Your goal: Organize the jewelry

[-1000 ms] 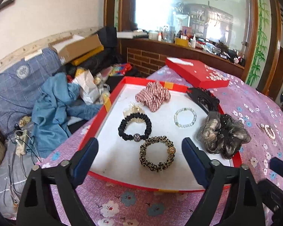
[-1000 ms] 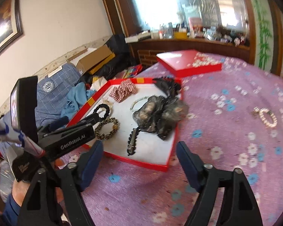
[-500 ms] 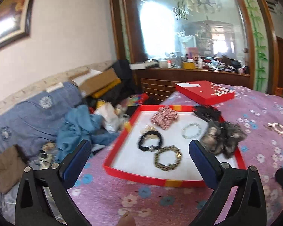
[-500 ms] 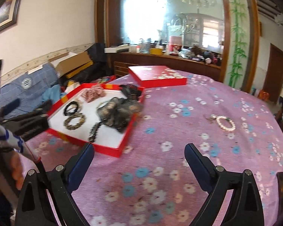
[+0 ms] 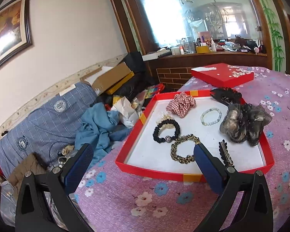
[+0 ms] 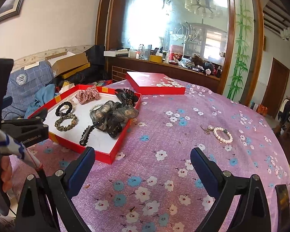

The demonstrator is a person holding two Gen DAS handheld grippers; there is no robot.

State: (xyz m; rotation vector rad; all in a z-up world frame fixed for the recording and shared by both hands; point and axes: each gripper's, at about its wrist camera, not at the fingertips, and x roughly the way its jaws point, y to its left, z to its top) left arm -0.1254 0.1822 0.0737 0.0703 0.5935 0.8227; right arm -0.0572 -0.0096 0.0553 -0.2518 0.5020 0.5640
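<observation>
A red tray [image 5: 131, 135] with a white floor lies on the purple flowered tablecloth [image 6: 164, 174]. In it lie a black hair tie [image 5: 166, 131], a leopard scrunchie [image 5: 183, 149], a checked scrunchie [image 5: 180, 103], a pale bead bracelet [image 5: 211, 116], a grey gauze scrunchie [image 5: 243, 123], a black claw clip [image 5: 225, 95] and a black hair clip [image 5: 226, 153]. A pearl bracelet [image 6: 222, 134] and a small gold piece [image 6: 205, 129] lie on the cloth right of the tray. My left gripper [image 5: 143, 164] is open and empty before the tray's near edge. My right gripper [image 6: 143, 164] is open and empty above the cloth, near the tray's corner [image 6: 110, 159].
The red tray lid [image 6: 154, 83] lies at the far side of the table. Left of the table a sofa [image 5: 38, 119] holds blue cloth, bags and cardboard boxes. A wooden counter [image 6: 164, 67] with bottles stands behind. The table edge curves at right.
Both grippers have pulled back and up from the tray. The right view has swung right, so the pearl bracelet now shows ahead. The left view has tilted back down at the tray.
</observation>
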